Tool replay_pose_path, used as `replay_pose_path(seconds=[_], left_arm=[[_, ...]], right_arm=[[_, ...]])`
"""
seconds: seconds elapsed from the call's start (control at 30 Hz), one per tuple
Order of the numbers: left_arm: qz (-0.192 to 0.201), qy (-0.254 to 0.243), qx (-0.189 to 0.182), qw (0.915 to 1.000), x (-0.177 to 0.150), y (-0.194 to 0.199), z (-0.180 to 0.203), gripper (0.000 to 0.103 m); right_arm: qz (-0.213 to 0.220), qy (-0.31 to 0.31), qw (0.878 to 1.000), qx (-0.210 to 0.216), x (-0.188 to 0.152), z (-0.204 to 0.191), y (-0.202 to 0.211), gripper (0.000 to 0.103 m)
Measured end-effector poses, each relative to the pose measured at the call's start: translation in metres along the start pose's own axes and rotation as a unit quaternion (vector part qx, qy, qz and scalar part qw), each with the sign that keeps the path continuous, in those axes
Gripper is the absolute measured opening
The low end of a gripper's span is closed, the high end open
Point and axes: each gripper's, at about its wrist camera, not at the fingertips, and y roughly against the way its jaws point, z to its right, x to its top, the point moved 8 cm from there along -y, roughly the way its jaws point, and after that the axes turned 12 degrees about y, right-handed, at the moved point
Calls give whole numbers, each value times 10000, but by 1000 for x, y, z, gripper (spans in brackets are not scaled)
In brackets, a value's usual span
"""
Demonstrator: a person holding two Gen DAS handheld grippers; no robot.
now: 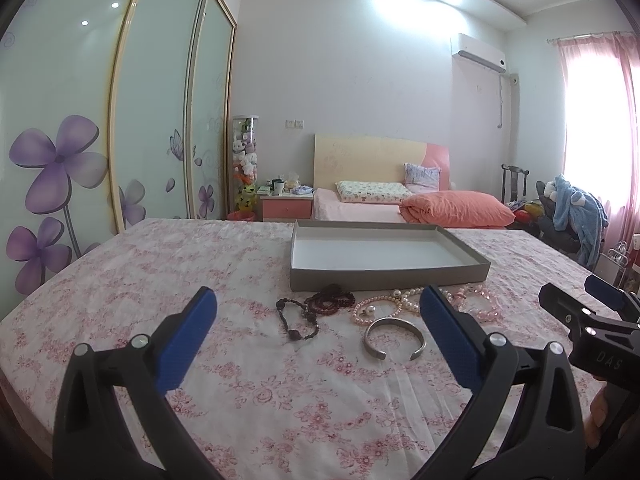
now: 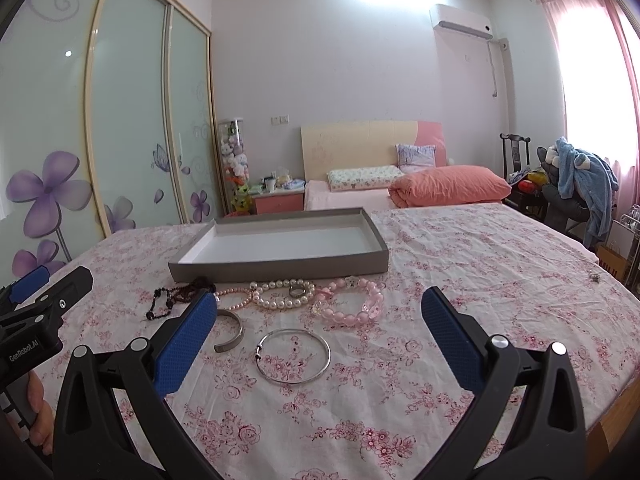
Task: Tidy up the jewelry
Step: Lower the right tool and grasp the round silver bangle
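Both jaws gape wide: left gripper [image 1: 318,312] frames a dull metal cuff [image 1: 394,338], right gripper [image 2: 318,312] a thin silver bangle [image 2: 293,356], glossy pearl strands [image 2: 280,294] just beyond.

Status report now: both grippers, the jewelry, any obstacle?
Left gripper open, right gripper open, both empty. Shallow grey cardboard tray empty; thin silver bangle on the floral cloth. Nothing blocking.

Silver cuff [image 2: 232,332] half behind blue pad; tiny unidentifiable object [image 2: 595,278] far right.
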Motion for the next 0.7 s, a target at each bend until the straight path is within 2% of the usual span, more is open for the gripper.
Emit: replay_pose_path(seconds=[0.03, 0.17, 0.23, 0.37, 0.53, 0.63, 0.7], left_arm=[[-63, -11, 45, 10000, 2, -5, -2, 99], [-432, -88, 271, 9987, -2, -21, -7, 99], [-649, -90, 302, 9974, -4, -30, -10, 99], [-1115, -70, 293, 9933, -10, -48, -13, 99], [-1658, -108, 220, 9859, -20, -67, -13, 99], [-1873, -152, 197, 9820, -25, -75, -11, 99], [-1953, -190, 151, 9804, -27, -77, -8, 99]], right_arm=[[-64, 16, 10000, 24, 1, -2, -3, 101], [-780, 103, 9961, 391, -9, -11, -31, 101], [-1311, 122, 9897, 563, -21, -14, -48, 101], [-2078, 127, 9751, 762, -40, -19, -70, 101], [-2529, 405, 9630, 839, -52, -29, -80, 100], [-2772, 507, 9556, 859, -60, -35, -89, 90], [-2766, 598, 9558, 799, -58, -38, -92, 86]])
